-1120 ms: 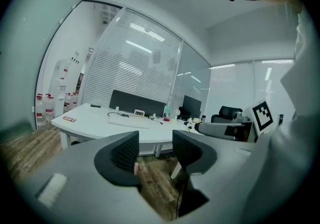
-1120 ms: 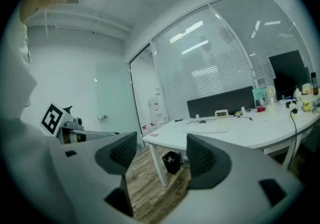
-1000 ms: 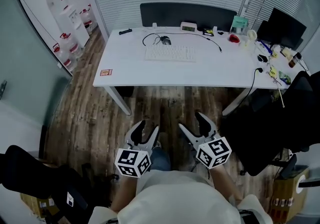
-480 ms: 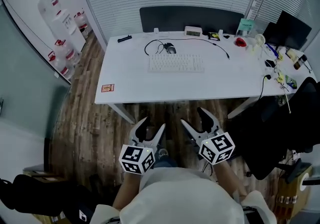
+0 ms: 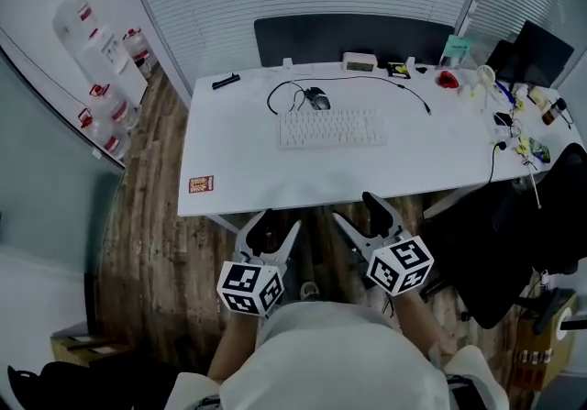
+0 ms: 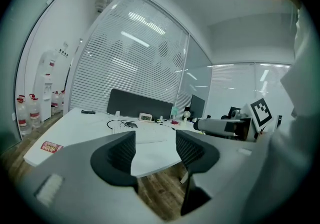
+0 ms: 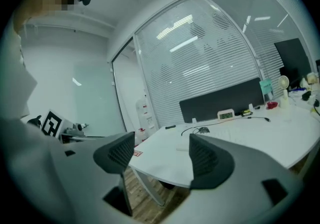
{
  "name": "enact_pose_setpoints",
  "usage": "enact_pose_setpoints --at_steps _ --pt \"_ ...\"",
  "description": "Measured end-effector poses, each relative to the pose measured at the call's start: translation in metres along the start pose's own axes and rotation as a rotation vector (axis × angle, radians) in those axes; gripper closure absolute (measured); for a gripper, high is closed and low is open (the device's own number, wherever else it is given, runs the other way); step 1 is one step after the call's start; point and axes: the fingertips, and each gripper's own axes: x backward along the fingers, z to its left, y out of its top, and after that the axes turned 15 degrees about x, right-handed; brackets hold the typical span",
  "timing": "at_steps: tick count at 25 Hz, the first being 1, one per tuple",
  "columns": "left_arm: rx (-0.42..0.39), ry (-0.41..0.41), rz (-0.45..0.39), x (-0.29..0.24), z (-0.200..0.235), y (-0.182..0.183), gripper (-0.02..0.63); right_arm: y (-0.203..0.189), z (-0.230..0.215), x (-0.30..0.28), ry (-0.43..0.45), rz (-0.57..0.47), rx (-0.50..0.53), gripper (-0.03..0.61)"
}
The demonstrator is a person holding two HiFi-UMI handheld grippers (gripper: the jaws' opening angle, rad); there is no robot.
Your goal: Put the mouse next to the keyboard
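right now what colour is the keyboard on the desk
White: the keyboard barely stands out against the white desk. The head view shows it best.

White desk point(image 5: 257, 160): clock point(image 5: 359, 62), red card point(image 5: 201, 184); monitor point(image 5: 541, 52) far right.

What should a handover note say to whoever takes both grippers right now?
Left gripper: open, empty, short of the white desk's near edge.
Right gripper: open, empty, alongside it.
Mouse: on the desk, just beyond the keyboard's far edge, toward its left end.
Done: nothing; mouse untouched.
Left: reach in, grip the mouse, set it beside the keyboard.
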Motion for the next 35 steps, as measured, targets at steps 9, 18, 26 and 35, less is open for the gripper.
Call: enact_pose_setpoints --at_steps 9,18,26,35 --pt "0.016 0.001 -0.001 -0.016 0.035 0.016 0.376 -0.003 -0.006 -0.034 -0.019 0.029 0.001 0.250" --pt "0.058 0.020 0.013 -0.038 0.052 0.016 0.376 -0.006 -0.027 -0.057 -0.024 0.056 -0.003 0.252" --pt "0.063 0.069 -0.014 -0.079 0.073 0.036 0.376 -0.001 -0.074 -0.107 0.006 0.054 0.042 0.252" --pt "0.065 0.112 -0.030 -0.139 0.086 0.059 0.376 -0.004 -0.138 -0.167 0.027 0.100 0.107 0.252"
